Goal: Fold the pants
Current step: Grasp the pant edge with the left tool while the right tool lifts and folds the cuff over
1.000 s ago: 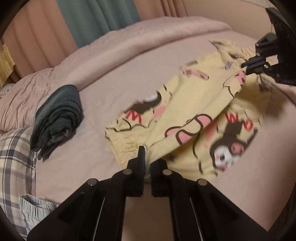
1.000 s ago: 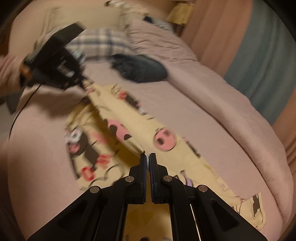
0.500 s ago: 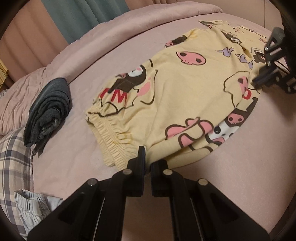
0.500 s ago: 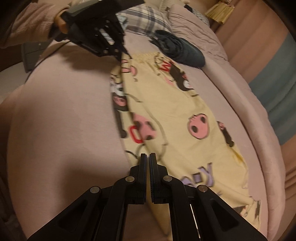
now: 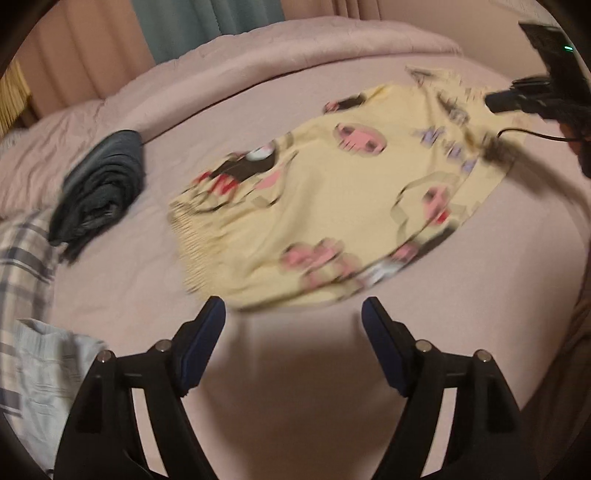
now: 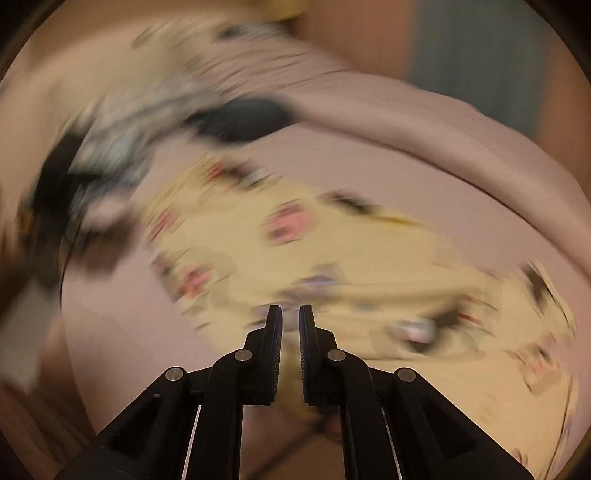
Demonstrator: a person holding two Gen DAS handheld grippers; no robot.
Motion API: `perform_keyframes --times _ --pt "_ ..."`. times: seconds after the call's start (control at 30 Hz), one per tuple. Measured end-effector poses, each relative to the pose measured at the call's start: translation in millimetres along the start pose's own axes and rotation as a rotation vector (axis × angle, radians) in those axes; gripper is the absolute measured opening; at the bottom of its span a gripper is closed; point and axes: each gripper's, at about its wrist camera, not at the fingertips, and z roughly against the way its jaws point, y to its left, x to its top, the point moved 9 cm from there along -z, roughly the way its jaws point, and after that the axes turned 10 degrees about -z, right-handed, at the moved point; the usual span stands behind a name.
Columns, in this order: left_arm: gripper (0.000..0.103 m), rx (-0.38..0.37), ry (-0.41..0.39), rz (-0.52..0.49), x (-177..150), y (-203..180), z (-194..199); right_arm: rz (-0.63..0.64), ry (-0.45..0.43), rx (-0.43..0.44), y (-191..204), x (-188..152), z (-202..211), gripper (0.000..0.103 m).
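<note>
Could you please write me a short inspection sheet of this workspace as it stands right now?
Surface: pink bed cover, bare in front of the left tool.
Job's things: yellow printed pants lying spread flat on the cover, waistband toward the dark bundle.
Clutter: dark folded garment left of the pants; plaid fabric and pale striped cloth at the left edge.
Grippers: left tool jaws opening, nothing between them; right tool jaws opening, narrow gap, pants just beyond, contact unclear in the blur.
Cables: black cable trailing beneath the right tool.
Surroundings: pink and teal curtains behind the bed.
</note>
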Motion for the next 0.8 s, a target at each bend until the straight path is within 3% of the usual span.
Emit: perform_keyframes --times 0.03,0.1,0.13,0.3,0.43,0.53,0.7,0.77,0.8 --pt "0.076 -0.03 -0.015 0.01 11 -9 -2 -0.114 -0.01 -0.024 -34 11 12 0.02" --pt "0.076 -0.112 -0.072 0.022 49 -35 -9 -0.29 -0.027 -0.1 -89 27 25 0.067" --pt "0.076 -0.148 -0.091 0.026 63 -45 -13 -0.397 -0.049 -0.14 -126 39 33 0.07" --pt "0.075 -0.304 -0.137 0.034 150 -114 -49 -0.623 -0.038 -0.311 -237 83 21 0.07" --pt "0.074 -0.374 -0.118 0.002 186 -155 -80 -0.665 0.12 -0.42 -283 105 -41 0.07" --pt "0.068 -0.403 -0.069 -0.006 198 -174 -106 -0.653 0.199 -0.509 -298 109 -74 0.07" --pt "0.063 -0.378 -0.028 -0.059 207 -188 -128 -0.644 0.305 -0.631 -317 108 -119 0.069" --pt "0.048 -0.346 -0.016 -0.091 208 -190 -131 -0.657 0.336 -0.672 -327 99 -126 0.069" --pt "0.043 -0.328 -0.01 -0.103 207 -189 -131 -0.676 0.322 -0.66 -329 98 -126 0.062"
